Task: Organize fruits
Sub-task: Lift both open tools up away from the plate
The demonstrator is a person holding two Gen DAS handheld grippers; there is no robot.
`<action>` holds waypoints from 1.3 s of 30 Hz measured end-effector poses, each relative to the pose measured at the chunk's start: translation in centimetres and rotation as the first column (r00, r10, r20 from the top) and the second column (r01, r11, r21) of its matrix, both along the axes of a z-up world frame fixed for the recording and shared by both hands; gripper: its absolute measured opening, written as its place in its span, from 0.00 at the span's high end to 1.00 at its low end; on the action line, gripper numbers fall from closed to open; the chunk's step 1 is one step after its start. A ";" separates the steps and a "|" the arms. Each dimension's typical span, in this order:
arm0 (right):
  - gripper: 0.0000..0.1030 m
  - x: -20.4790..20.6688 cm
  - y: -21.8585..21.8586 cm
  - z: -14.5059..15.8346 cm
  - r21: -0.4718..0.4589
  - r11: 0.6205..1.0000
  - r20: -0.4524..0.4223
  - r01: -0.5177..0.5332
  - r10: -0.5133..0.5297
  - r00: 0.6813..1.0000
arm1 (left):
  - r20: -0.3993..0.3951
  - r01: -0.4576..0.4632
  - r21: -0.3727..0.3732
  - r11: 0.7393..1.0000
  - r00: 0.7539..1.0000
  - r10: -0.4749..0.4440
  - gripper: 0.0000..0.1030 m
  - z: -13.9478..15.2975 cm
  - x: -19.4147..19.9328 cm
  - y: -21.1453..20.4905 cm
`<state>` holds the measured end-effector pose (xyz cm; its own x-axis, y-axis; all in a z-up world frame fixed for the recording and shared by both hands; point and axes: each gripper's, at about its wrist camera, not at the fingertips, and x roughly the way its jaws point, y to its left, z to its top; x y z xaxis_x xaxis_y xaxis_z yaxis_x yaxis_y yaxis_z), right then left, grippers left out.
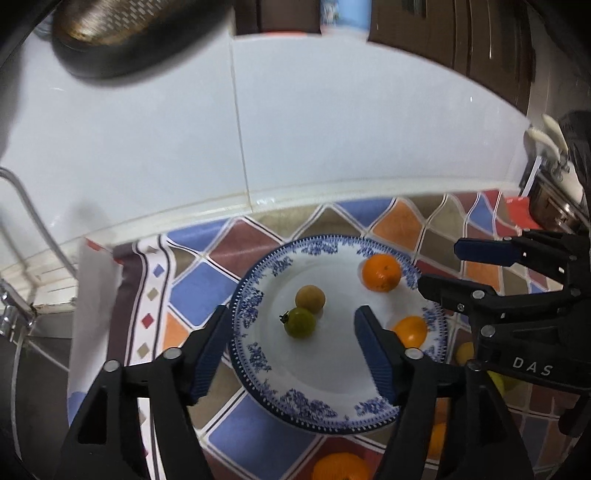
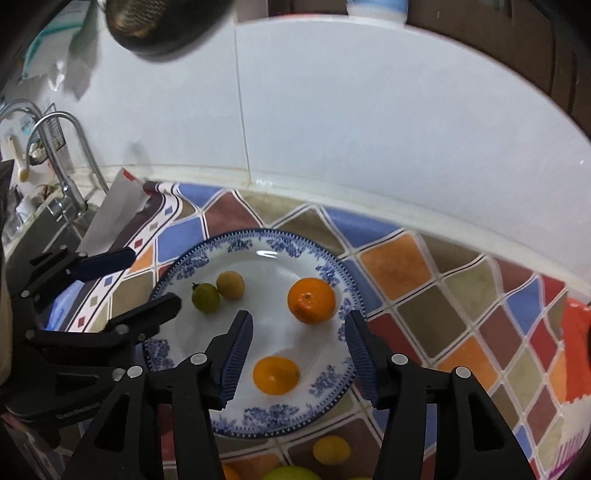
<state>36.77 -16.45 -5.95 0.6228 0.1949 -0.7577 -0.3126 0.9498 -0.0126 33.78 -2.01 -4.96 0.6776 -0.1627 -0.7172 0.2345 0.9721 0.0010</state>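
Observation:
A blue-patterned white plate (image 1: 255, 295) (image 2: 266, 243) sits on a colourful tiled cloth. It holds a large orange (image 1: 381, 272) (image 2: 311, 300), a smaller orange fruit (image 1: 410, 331) (image 2: 276, 374), a green fruit (image 1: 300, 322) (image 2: 205, 297) and a brownish-yellow fruit (image 1: 310, 298) (image 2: 230, 284). My left gripper (image 1: 291, 350) is open and empty above the plate's near left. My right gripper (image 2: 297, 354) is open and empty above the plate, its fingers either side of the smaller orange fruit. More fruit lies off the plate: a yellow one (image 2: 331, 449), a green one (image 2: 291, 473) and an orange one (image 1: 340, 467).
A white tiled wall (image 1: 295, 129) rises behind the counter. A sink faucet (image 2: 62, 155) stands at the left. A dark pan (image 1: 122, 33) hangs above left. Utensils (image 1: 554, 147) sit at the right. The right gripper shows in the left wrist view (image 1: 461, 266).

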 end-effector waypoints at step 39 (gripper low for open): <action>0.29 -17.3 -1.1 5.7 0.051 0.995 0.268 0.087 -0.098 0.959 | 0.250 -0.101 0.038 0.994 0.964 0.089 0.04 6.3 -16.8 1.7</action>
